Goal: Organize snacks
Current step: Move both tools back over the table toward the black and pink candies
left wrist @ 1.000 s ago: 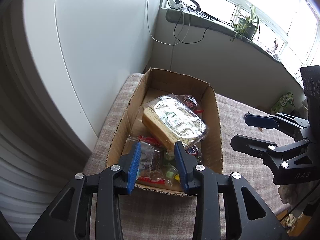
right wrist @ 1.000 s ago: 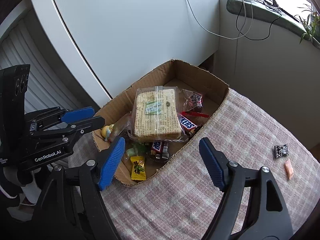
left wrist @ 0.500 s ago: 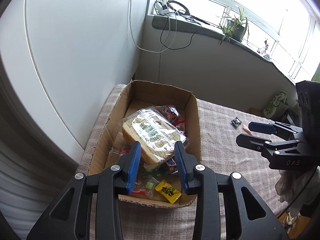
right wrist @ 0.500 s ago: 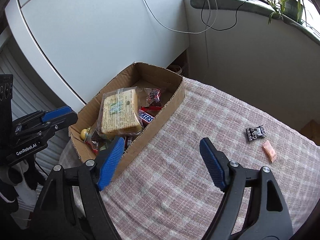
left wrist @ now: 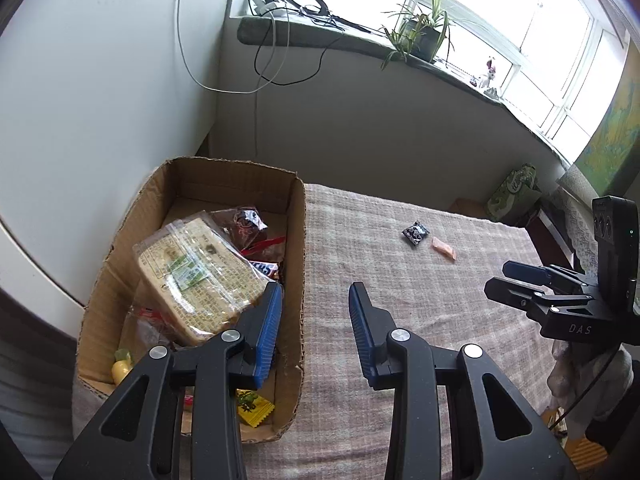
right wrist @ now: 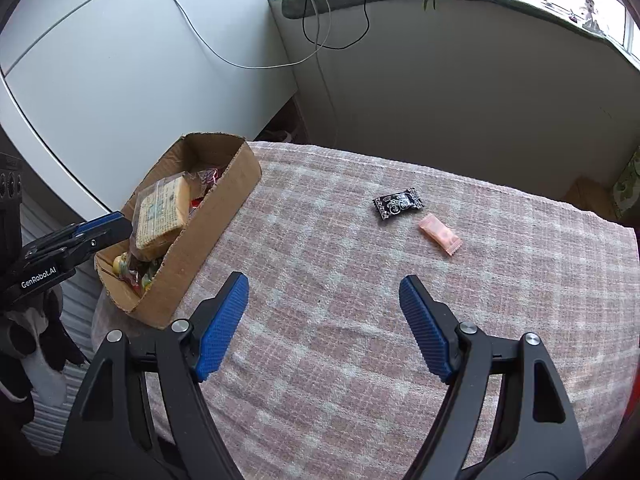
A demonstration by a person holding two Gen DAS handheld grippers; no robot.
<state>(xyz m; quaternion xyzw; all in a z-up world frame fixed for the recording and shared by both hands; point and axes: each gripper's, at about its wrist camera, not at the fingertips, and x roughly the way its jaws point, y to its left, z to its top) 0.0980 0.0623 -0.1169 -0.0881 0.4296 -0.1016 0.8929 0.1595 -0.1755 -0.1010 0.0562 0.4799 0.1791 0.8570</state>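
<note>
A cardboard box [left wrist: 298, 280] [right wrist: 224, 204] on the left of the checked cloth holds several snacks, with a large cracker pack [left wrist: 196, 276] [right wrist: 162, 210] on top. A black candy wrapper [left wrist: 415, 233] [right wrist: 398, 203] and a pink sachet [left wrist: 444, 249] [right wrist: 440, 235] lie loose on the cloth to the right. My left gripper [left wrist: 314, 328] is open and empty, hovering over the box's right wall. My right gripper [right wrist: 324, 324] is open wide and empty above the cloth, short of the two loose sweets; it also shows in the left wrist view [left wrist: 516, 280].
The cloth-covered table [right wrist: 340, 360] ends at a grey wall behind and drops off on the right. A white cabinet [right wrist: 120, 60] stands left of the box. A windowsill with cables and a plant [left wrist: 420, 36] runs along the back.
Both grippers have swung right, away from the box toward the cloth. The left gripper has opened wider. The two loose sweets have come into the left wrist view.
</note>
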